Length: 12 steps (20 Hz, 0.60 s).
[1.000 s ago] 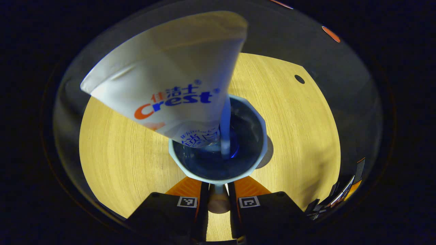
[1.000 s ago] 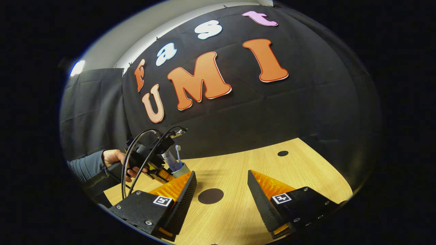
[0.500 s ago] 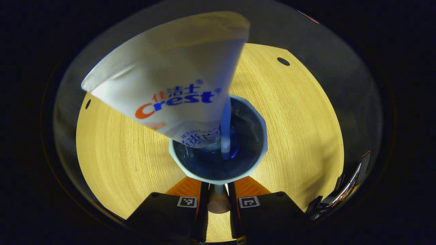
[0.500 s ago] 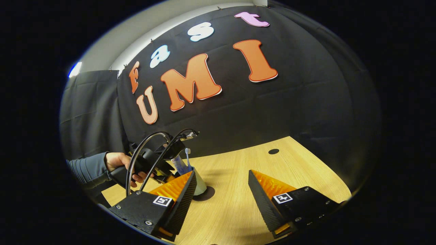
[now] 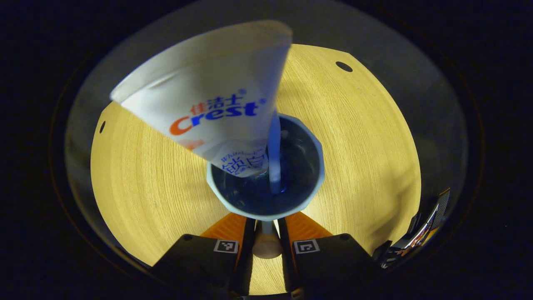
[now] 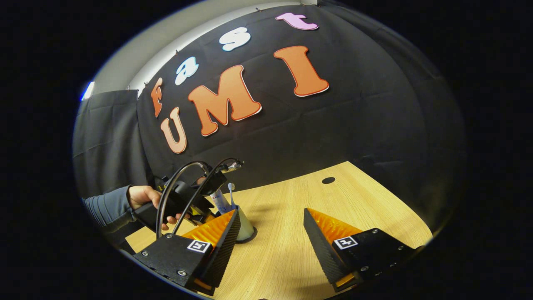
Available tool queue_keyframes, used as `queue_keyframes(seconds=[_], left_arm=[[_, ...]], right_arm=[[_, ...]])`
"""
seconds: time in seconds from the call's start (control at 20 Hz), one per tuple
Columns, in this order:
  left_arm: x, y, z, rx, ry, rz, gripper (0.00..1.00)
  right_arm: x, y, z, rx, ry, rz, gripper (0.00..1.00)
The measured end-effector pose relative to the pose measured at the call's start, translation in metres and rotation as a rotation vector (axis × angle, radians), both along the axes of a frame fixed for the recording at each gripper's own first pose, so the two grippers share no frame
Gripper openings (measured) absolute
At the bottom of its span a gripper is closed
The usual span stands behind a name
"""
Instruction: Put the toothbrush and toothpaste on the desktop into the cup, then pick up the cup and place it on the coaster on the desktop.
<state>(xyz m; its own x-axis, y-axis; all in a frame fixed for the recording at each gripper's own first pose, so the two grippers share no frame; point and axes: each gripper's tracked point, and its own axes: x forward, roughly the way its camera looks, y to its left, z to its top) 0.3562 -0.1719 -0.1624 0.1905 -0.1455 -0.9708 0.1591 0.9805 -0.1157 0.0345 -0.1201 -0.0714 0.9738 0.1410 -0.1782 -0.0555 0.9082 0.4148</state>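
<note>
Left gripper view, bottom centre: left gripper (image 5: 265,243) narrow, fingers pinching cup handle. Faceted pale cup (image 5: 310,191) at frame centre, glossy dark inside, holding white toothpaste tube (image 5: 208,100) leaning upper left and slim toothbrush (image 5: 274,158) upright beside it. Wood-grain desktop (image 5: 358,137) open on all sides; small dark hole upper right.

Right gripper view: right gripper (image 6: 270,246) wide apart, holding nothing. Cup (image 6: 245,229) lower left on dark round coaster (image 6: 251,238). Hand (image 6: 143,198) behind.
</note>
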Motion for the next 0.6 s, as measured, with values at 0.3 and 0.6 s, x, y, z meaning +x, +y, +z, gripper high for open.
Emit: queue_keyframes(seconds=[0.3,0.6], left_arm=[[0.073,0.0,0.034,0.013,-0.228,-0.12,0.77],[0.116,0.035,0.072,0.187,-0.65,-0.192,0.98]], right_arm=[[-0.002,0.019,0.019,-0.009,-0.032,-0.013,0.92],[-0.003,0.046,0.052,-0.058,-0.097,-0.039,0.92]])
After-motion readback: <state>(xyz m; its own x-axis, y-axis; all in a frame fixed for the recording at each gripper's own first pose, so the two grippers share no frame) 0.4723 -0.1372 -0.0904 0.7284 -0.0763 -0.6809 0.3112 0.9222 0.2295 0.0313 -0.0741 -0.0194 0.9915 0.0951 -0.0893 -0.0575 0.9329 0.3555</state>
